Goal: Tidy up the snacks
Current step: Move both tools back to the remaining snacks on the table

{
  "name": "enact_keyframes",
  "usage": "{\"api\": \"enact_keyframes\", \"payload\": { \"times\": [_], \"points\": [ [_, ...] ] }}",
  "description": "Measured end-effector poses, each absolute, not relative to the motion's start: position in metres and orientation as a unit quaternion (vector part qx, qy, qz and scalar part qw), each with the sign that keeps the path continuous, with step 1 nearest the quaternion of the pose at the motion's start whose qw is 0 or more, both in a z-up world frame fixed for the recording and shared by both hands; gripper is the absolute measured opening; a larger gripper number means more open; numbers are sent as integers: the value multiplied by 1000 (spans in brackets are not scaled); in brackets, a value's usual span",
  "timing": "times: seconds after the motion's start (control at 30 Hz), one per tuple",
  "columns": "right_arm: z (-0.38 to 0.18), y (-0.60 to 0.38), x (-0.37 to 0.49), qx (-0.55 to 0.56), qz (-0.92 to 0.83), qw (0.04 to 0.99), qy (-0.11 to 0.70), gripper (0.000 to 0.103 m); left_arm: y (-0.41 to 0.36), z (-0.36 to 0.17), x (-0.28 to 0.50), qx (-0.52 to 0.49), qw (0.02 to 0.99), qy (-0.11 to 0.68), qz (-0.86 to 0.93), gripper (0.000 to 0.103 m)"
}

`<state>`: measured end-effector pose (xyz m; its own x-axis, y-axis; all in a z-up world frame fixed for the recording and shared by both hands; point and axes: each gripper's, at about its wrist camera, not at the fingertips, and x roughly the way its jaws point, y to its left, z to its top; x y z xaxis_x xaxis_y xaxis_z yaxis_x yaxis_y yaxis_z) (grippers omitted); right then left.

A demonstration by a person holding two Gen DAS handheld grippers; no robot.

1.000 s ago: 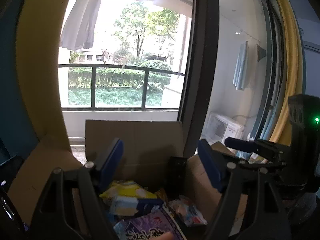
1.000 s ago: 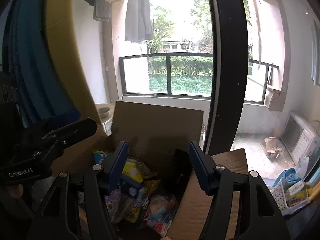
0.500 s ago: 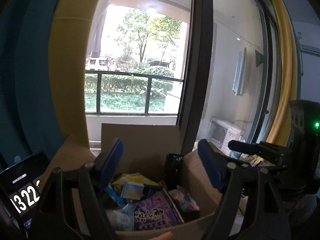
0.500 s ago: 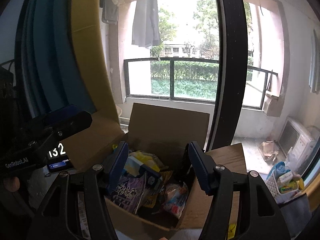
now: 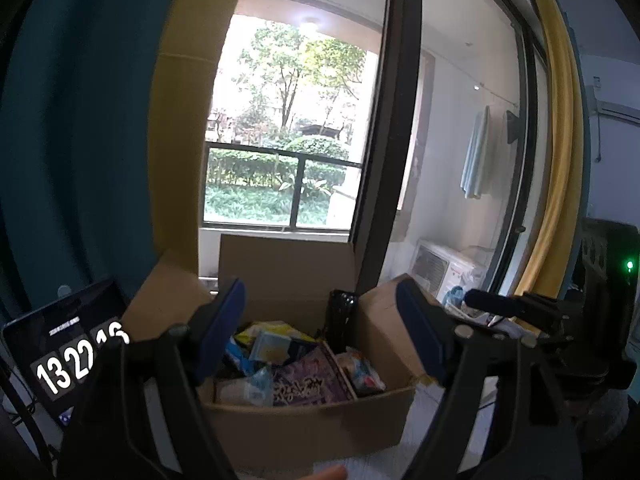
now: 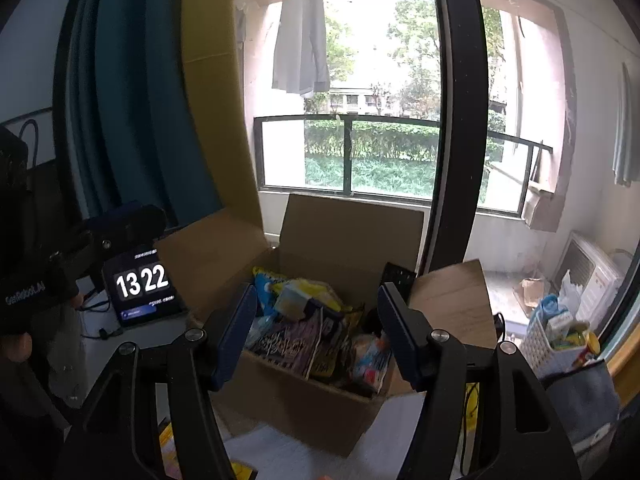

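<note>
Two claws: both stood spread, nothing between their blue pads.
Left claw (image 5: 320,332): jaws apart and empty, pointed at the box from the near side.
Right claw (image 6: 318,332): jaws apart and empty, also aimed over the box's near wall.
Box (image 5: 312,420): open cardboard carton straight ahead of both claws, flaps up, near wall below and between the left claw's pads.
Snacks: all lay inside the box, beyond the fingertips, touched by neither claw.
Purple packet (image 5: 308,380): leaned against the near wall, centred between the left claw's pads; in the right view (image 6: 292,340) it sat just right of the left pad.
Yellow bag (image 6: 316,292): farther back in the box, above the purple packet.
Pink-and-white pack (image 6: 372,356): at the box's right side, just beside the right claw's right pad.
Clock screen (image 6: 142,288): left of the box, well left of the right claw, reading 13 22.
Basket (image 6: 548,340): far right of the right claw, beside the window.
</note>
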<state>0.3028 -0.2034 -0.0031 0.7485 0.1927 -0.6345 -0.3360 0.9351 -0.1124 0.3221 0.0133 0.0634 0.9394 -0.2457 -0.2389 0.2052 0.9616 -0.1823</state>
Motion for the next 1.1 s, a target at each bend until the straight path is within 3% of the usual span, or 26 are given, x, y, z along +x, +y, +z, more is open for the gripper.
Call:
{"api": "enact_keyframes", "payload": {
  "times": [1.1],
  "points": [
    [-39,-222,132,-113,117,912,377,66,-11,-3,189,-42,968,188,-158,80]
  ]
}}
